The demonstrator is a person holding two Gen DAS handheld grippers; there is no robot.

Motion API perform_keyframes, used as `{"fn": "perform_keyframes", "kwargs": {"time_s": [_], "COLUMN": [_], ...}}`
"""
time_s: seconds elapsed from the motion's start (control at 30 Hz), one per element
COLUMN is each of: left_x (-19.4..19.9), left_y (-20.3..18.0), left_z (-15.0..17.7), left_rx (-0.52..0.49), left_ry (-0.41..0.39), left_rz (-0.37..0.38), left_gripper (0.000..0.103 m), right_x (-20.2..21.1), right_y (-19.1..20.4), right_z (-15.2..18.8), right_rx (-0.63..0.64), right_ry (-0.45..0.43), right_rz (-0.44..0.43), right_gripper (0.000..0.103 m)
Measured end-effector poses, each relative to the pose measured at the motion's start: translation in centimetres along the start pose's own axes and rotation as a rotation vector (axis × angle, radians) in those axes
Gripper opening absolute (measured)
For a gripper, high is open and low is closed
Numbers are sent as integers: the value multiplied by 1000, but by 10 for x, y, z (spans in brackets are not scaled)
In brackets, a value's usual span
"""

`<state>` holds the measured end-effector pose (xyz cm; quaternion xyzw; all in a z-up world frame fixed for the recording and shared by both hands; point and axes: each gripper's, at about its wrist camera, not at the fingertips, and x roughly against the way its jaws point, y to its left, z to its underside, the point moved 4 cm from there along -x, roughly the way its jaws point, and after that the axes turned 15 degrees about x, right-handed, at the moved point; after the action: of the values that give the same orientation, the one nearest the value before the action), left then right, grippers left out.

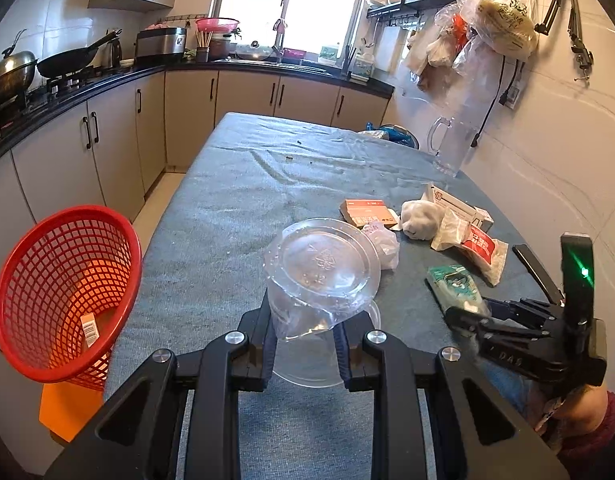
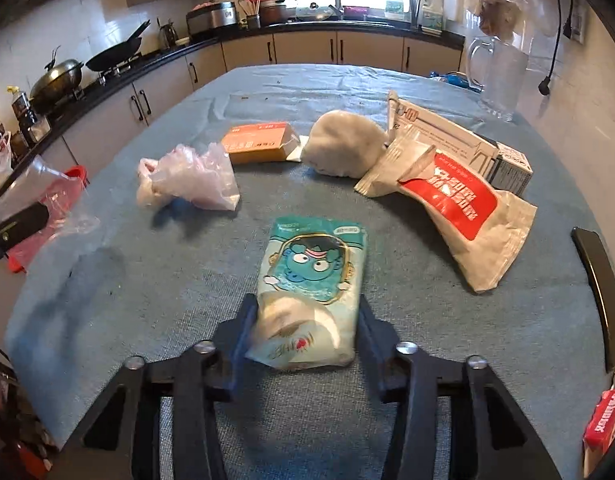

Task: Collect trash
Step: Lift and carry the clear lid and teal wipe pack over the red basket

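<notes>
While most trash lies on the surface (image 2: 155,300): left hand-held gripper (image 1: 305,340) clamped on clear plastic cup (image 1: 321,276), beside red basket (image 1: 67,292), near empty. Right hand-held gripper (image 2: 303,336) apart, straddling tissue pack (image 2: 311,280). Remaining: bags, boxes, wrappers.

The far half of the counter (image 1: 267,168) lies bare, and so does its near left part beside the red basket (image 1: 67,292). On the right, boxes, bags and wrappers (image 2: 459,208) crowd together, with a clear jug (image 1: 453,148) standing farther back by the wall.
</notes>
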<state>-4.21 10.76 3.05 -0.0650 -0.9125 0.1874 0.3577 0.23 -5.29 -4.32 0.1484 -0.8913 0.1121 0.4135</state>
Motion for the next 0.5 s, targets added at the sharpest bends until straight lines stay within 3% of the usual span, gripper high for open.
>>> {"fn": "perform_keyframes", "kwargs": {"time_s": [0.3,0.5], "left_x": [6,21], "left_y": [4,20], "left_z": [-4,-14], "left_rx": [13,40], "left_ry": [-16,-54], "left_rz": [4,-12], "left_gripper": [24,24], "right_x": [37,45], "right_y": [-3,20], "right_z": [-14,-26], "right_rx": [-45,-11], "right_ry": [-145,-178], "right_rz": [-88,-165], "right_gripper": [38,38]}}
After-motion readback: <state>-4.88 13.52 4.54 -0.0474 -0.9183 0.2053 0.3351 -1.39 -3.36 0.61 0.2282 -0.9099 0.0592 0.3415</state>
